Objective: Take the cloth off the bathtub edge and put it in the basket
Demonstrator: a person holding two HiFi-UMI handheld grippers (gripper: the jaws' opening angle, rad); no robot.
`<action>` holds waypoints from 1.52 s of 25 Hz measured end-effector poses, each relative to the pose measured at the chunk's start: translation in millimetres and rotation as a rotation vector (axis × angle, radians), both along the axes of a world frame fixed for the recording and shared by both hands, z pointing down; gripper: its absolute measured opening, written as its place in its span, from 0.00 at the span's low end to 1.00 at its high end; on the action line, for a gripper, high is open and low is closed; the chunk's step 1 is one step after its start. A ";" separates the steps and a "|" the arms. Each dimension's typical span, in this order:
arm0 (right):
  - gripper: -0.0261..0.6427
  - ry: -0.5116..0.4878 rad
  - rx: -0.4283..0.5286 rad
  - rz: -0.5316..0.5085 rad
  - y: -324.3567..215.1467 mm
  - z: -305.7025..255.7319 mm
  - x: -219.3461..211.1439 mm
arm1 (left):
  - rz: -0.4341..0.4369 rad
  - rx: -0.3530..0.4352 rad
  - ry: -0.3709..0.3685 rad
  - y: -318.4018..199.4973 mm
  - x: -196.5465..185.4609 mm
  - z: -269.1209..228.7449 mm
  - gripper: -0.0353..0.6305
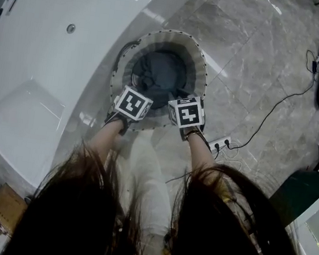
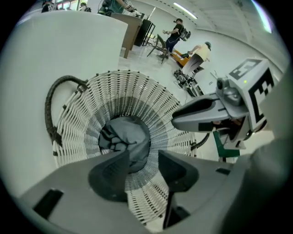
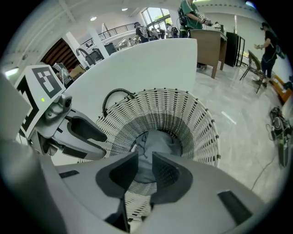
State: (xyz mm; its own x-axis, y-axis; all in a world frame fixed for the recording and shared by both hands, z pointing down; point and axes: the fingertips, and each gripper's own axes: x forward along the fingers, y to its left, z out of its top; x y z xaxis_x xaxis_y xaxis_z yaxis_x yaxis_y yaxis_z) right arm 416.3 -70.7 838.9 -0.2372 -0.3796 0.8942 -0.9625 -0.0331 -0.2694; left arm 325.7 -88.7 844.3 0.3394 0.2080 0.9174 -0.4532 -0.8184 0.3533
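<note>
Since the cloth (image 1: pixel 161 72) is already bunched up at the bottom of the basket (image 1: pixel 200 60), the left hand-held gripper (image 2: pixel 143 155) and right hand-held gripper (image 3: pixel 144 160) just hover over the basket's near rim, jaws apart, holding nothing.

A round woven basket (image 1: pixel 201 59) stands at the centre of the frame, against the curved side of the white bathtub (image 1: pixel 47 51) that fills the upper left. A dark cloth (image 1: pixel 161 72) lies bunched at its bottom. The left gripper (image 1: pixel 133 102) and the right gripper (image 1: pixel 186 110) hover side by side over the basket's near rim, marker cubes up, their jaws not visible. Dark hair (image 1: pixel 78 212) fills the bottom edge. A power strip (image 1: pixel 220 142) lies on the grey marble floor (image 1: pixel 261 61), right of the basket
</note>
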 end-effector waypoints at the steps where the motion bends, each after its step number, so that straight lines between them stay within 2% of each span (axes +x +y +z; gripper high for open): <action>1: 0.17 0.003 0.002 0.001 0.7 -1.8 1.0 | 0.001 -0.006 0.003 0.8 0.3 -1.7 0.32; 11: 0.17 0.034 0.018 0.040 9.5 -29.6 6.2 | 0.007 0.018 0.027 4.3 -5.8 -32.6 0.32; 17: 0.17 0.020 0.105 0.066 -2.5 -78.7 0.7 | -0.003 0.076 0.091 -11.9 -9.6 -75.4 0.32; 23: 0.17 0.045 0.223 0.019 -25.6 -151.0 -6.5 | -0.046 0.130 0.242 -28.0 2.3 -147.3 0.31; 27: 0.17 0.049 0.295 -0.018 -42.1 -207.9 -18.1 | -0.049 0.180 0.353 -36.3 1.9 -215.1 0.24; 35: 0.17 0.028 0.482 -0.098 -78.2 -353.4 -67.7 | -0.070 0.359 0.551 -66.6 -43.9 -368.1 0.15; 38: 0.17 0.008 0.543 -0.129 -90.1 -404.3 -98.3 | -0.151 0.401 0.660 -77.1 -68.8 -431.9 0.14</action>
